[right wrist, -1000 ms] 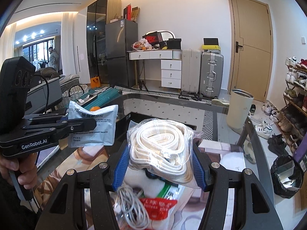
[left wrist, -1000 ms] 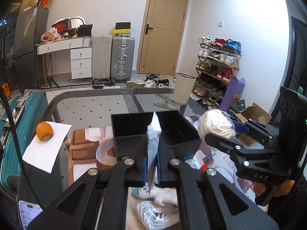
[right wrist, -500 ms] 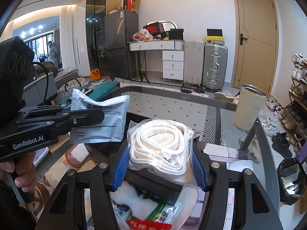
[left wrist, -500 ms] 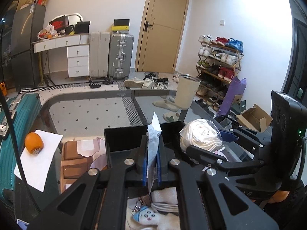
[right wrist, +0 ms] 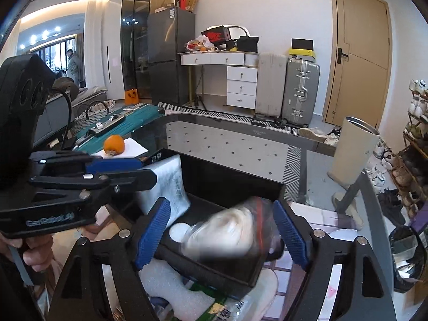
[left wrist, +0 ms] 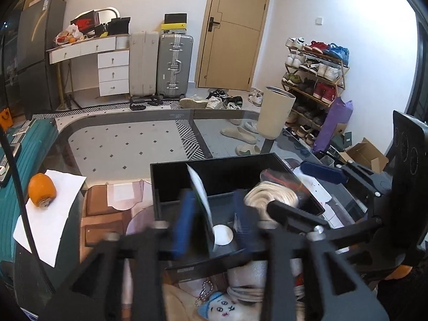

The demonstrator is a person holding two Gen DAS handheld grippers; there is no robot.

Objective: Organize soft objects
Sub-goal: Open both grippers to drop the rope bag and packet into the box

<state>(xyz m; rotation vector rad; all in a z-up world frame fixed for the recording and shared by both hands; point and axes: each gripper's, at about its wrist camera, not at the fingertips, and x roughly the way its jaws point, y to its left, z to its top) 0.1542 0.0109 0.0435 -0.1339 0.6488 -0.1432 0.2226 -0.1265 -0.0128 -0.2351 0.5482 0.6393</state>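
A black open box [left wrist: 214, 160] stands on the glass table in front of both grippers. My left gripper [left wrist: 212, 220] hovers at its near rim with jaws opening. A flat white-and-blue packet [left wrist: 202, 200] stands loose between the pads and tips into the box. My right gripper [right wrist: 221, 231] is also opening. The clear bag of white rope [right wrist: 230, 227] is blurred as it drops free of the blue pads into the box [right wrist: 219, 184]. In the left wrist view the rope bag [left wrist: 270, 195] lies in the box's right part. The left gripper [right wrist: 120, 171] and the packet [right wrist: 171, 184] show at left.
An orange [left wrist: 42, 190] lies on white paper at the table's left edge, beside a teal suitcase [left wrist: 16, 165]. Under the grippers lie a small plush toy [left wrist: 222, 303], white foam [right wrist: 165, 283] and other packets. A cream bin [left wrist: 275, 112] stands on the floor beyond.
Both grippers came forward and down over the black box. Their jaws, earlier shut on the packet and the rope bag, have spread, and both items are dropping into the box.
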